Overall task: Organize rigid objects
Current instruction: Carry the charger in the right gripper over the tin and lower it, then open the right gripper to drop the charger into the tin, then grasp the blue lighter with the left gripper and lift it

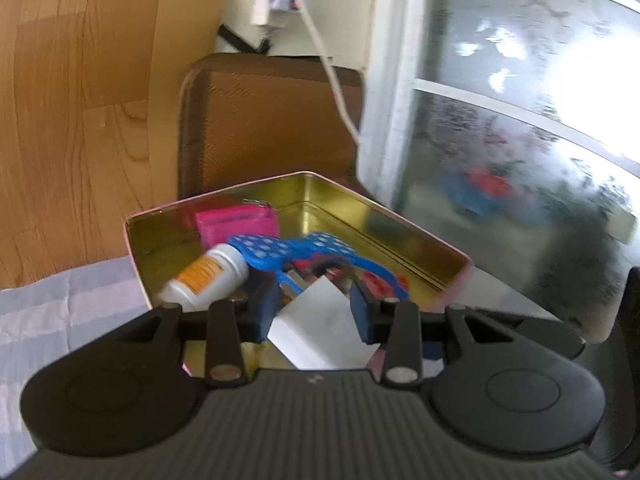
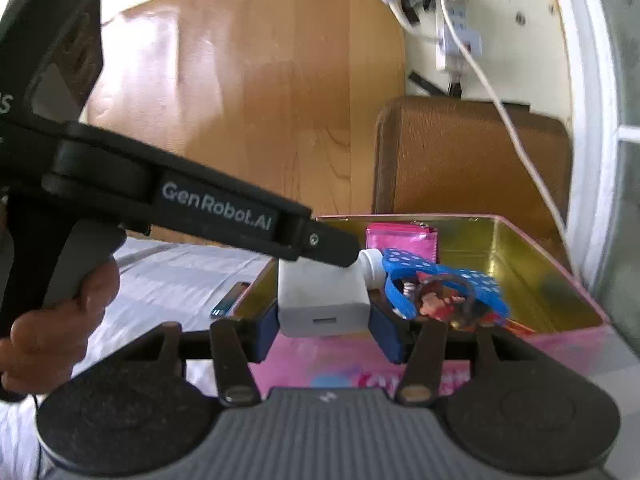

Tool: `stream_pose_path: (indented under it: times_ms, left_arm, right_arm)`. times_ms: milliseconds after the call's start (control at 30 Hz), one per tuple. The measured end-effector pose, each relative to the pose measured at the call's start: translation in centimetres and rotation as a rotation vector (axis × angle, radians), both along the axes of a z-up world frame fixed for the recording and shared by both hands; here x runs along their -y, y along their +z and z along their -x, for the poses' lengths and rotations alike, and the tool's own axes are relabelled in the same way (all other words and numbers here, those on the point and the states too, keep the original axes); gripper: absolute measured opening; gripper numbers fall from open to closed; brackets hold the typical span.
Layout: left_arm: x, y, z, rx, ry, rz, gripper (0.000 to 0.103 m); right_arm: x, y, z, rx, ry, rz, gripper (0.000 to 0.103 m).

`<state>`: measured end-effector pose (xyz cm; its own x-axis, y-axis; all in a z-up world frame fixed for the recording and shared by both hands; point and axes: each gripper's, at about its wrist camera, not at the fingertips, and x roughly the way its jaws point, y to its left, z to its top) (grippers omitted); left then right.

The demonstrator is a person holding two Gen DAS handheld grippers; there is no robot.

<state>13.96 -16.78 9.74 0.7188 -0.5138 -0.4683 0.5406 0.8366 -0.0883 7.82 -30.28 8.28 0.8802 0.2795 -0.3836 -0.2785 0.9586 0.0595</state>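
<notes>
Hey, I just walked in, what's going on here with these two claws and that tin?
A person is tidying small things into an open tin. Both claws, the left claw and the right claw, grip one white charger from opposite ends, just above the tin's near edge. A bottle, a pink pouch and a blue dotted item already lie inside.

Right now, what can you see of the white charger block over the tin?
The white charger block is a smooth, plastic-looking box with rounded edges and a slot-shaped port on the face toward the right wrist camera. It sits roughly upright between the blue pads of the right gripper, above the near edge of the pink tin, with the left gripper overlapping its top.
</notes>
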Motion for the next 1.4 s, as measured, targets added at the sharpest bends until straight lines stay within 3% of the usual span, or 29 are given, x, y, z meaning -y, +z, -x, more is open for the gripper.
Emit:
stream_pose_path:
  times_ms: [133, 200, 267, 433, 667, 1067, 1200, 1400]
  left_arm:
    - [0.8, -0.6, -2.7, -0.008, 0.005, -0.013, 0.042]
    - [1.2, -1.0, -3.4, -0.027, -0.01, -0.017, 0.034]
    - [1.8, -1.7, -4.1, -0.054, -0.021, -0.022, 0.034]
    - [2.3, -2.3, -4.0, -0.032, 0.056, -0.08, 0.034]
    - [-0.3, -1.5, -1.9, 0.011, 0.206, -0.13, 0.045]
    - [-5.8, -1.2, 3.6, 0.068, 0.321, -0.172, 0.047]
    - [-9.9, -2.1, 4.6, 0.081, 0.327, -0.162, 0.047]
    - [-13.4, -4.5, 2.7, 0.065, 0.299, -0.276, 0.049]
  right_arm:
    - [-0.4, -1.5, -4.8, -0.071, -0.023, -0.003, 0.049]
    - [-0.8, -2.3, -6.4, -0.09, -0.043, 0.024, 0.049]
    - [-0.9, -2.7, -7.4, -0.094, -0.061, 0.029, 0.049]
    - [-0.3, -2.7, -8.5, -0.096, -0.125, -0.008, 0.05]
    - [0.2, -2.1, -4.7, -0.032, -0.147, -0.015, 0.05]
    - [-0.5, 0.1, 2.5, 0.077, -0.209, -0.118, 0.05]
    - [-1.7, -0.4, 4.1, 0.089, -0.15, -0.138, 0.05]
    - [-2.9, -3.9, 5.3, 0.014, -0.066, -0.148, 0.055]
